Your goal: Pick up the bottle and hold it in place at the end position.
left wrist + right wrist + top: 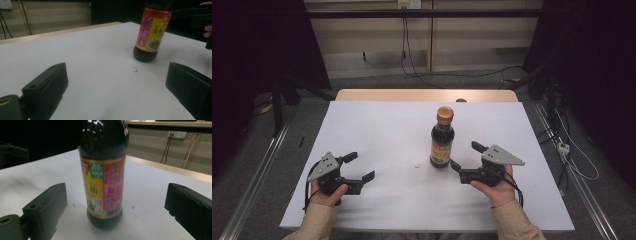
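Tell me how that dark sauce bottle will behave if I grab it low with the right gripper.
The bottle stands tall on a narrow base, so a low nudge could probably tip it. Its glossy dark body looks rigid and likely slippery; the paper label may offer better grip. It seems nearly full, so expect weight. The right gripper stands open beside it, not touching.

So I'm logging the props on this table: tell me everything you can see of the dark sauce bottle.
The dark glossy sauce bottle stands upright on the white table top, right of centre. It has an orange-brown cap, a short neck, rounded shoulders and a dark body that looks full. A yellow, pink and red label with a green patch and a barcode wraps its lower half. Nothing touches it; the right gripper has its jaws open just beside the base.
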### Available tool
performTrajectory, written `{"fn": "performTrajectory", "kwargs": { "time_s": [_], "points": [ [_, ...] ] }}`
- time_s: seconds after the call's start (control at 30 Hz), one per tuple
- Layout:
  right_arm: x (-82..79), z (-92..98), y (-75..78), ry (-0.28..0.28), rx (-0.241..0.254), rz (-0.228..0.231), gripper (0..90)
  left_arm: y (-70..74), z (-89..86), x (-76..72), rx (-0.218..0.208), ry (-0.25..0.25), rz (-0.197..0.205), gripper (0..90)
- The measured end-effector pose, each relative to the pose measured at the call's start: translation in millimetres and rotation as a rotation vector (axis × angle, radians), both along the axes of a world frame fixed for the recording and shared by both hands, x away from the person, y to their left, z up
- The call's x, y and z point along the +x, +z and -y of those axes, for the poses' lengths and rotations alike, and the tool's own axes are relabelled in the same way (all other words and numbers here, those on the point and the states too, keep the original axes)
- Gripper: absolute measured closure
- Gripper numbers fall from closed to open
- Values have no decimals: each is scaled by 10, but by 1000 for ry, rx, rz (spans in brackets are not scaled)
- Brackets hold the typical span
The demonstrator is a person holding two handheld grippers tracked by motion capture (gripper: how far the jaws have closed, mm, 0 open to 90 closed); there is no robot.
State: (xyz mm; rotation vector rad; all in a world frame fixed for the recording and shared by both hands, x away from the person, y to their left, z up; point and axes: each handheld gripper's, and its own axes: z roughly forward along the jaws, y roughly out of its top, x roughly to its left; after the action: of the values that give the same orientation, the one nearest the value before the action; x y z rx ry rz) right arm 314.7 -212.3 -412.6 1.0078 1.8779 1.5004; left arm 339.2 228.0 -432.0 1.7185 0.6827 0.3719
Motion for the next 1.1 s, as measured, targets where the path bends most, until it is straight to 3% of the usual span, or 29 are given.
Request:
{"fn": "performTrajectory", "kwargs": {
  "time_s": [0.33, 0.8, 1.1],
  "points": [
    [85, -25, 62, 10, 26, 2, 77, -32, 14, -6, 16, -13, -11, 42],
    [261, -155, 89, 36, 52, 10, 115, -40, 13, 18, 12, 15, -13, 45],
    [359, -221, 79, 53, 25, -13, 143, -60, 12, 24, 11, 22, -22, 45]
  ]
}}
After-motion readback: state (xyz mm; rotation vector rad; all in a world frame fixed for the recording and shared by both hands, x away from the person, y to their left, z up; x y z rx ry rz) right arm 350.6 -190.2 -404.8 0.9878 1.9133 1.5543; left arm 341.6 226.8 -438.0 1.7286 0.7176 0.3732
